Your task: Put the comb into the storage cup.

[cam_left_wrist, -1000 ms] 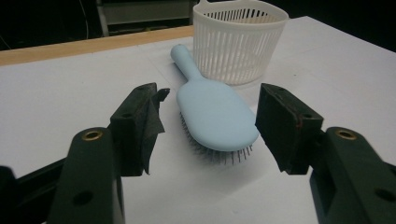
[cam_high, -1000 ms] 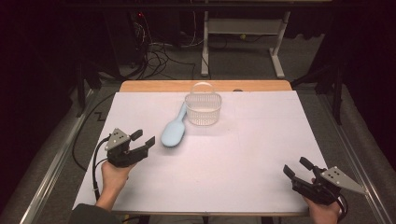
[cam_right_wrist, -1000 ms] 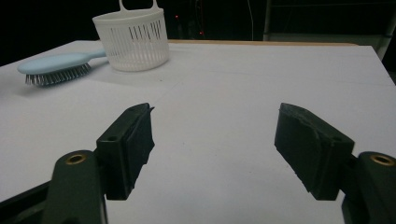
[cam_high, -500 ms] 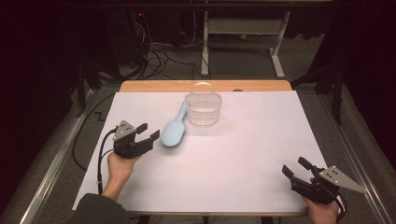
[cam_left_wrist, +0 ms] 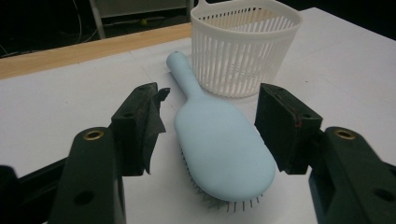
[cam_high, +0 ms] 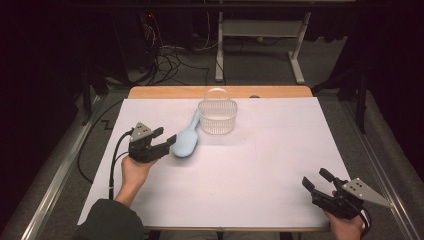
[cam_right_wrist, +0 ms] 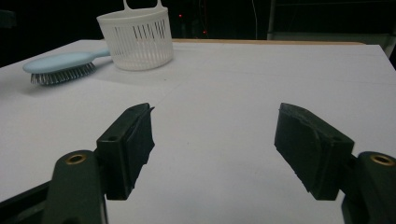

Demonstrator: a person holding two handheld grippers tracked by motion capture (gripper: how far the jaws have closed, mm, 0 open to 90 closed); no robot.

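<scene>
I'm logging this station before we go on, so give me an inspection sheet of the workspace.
Surface: white table top, wooden strip along the far edge.
Job's things: light blue hairbrush lying bristles down, handle pointing toward the white slatted basket; basket upright, looks empty.
Clutter: nothing seen.
Grippers: left hand-held gripper open, jaws either side of the brush head, not touching; right hand-held gripper open over bare table at the near right.
Cables: black cable trailing from the left one; loose wires on the floor.
Surroundings: dark room, white desk frame beyond.

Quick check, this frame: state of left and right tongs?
Left tongs: open, jaws on either side of the blue hairbrush, not closed on it.
Right tongs: open, holding nothing, over bare table.
</scene>
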